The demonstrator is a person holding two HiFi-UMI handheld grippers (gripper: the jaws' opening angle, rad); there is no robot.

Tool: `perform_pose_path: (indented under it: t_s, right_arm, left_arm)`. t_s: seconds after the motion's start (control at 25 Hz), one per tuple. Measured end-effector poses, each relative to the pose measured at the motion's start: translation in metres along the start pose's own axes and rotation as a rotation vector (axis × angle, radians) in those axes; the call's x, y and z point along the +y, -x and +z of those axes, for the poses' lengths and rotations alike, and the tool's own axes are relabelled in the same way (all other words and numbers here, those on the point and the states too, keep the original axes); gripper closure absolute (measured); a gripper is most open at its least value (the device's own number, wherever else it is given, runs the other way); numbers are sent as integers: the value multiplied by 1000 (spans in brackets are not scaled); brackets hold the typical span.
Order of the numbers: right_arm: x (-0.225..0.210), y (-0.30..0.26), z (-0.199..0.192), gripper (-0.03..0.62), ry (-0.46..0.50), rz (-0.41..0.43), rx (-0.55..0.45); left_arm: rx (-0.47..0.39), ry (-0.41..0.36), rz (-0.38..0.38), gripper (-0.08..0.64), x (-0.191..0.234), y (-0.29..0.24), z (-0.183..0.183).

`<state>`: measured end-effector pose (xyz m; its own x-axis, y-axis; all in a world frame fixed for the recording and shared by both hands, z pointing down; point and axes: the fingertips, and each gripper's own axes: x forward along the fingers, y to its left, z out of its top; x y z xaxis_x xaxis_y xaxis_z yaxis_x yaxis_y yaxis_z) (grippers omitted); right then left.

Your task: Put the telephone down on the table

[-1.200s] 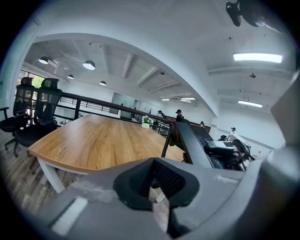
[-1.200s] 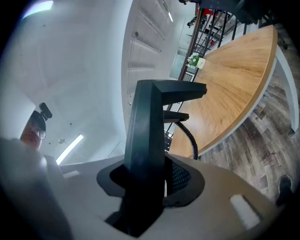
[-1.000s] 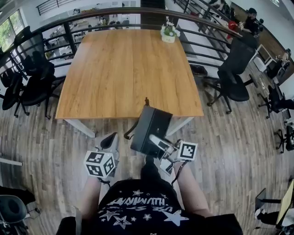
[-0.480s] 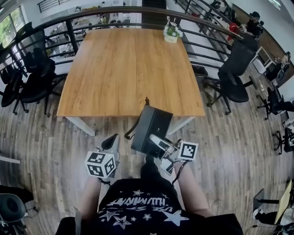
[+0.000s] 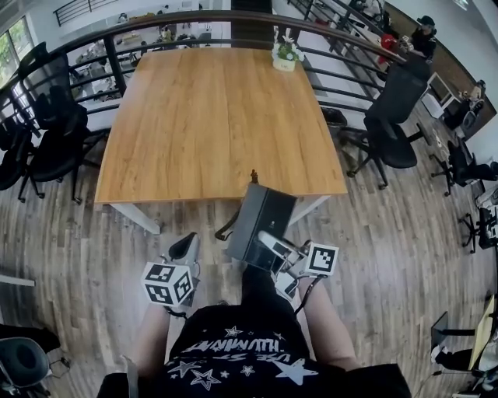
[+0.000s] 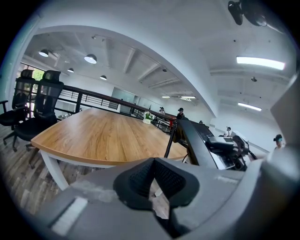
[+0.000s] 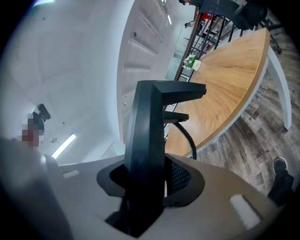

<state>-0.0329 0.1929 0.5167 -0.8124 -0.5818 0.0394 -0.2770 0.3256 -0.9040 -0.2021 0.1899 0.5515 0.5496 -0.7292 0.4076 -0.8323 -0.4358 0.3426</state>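
A black desk telephone hangs upright in the air just in front of the near edge of the wooden table. My right gripper is shut on its lower edge. In the right gripper view the telephone stands between the pads, and its coiled cord dangles beside it. My left gripper is off to the left over the floor, shut and empty. From the left gripper view the telephone shows at the right, edge-on.
A small potted plant sits at the table's far edge. Black office chairs stand at the left and right of the table. A dark railing curves behind it. Wooden floor lies under me.
My left gripper has sunk slightly toward me. The telephone stays held in the right gripper, which has hardly moved.
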Motion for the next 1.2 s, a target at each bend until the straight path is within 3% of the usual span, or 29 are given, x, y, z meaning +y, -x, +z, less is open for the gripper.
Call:
perform_pose_path:
  t_s: [0.36,0.84,1.2]
  right_arm:
    - [-34,-14,60,431,15,1,-21]
    - [-91,-59,190,431,11,17,16]
    - [-128,-91,284,431,28,29,102]
  left_arm:
    - [-2,-2,38,557,17,-46,28]
    - [2,3,83,558,35,-160,100]
    - [17,7,113,558,34,-249,155]
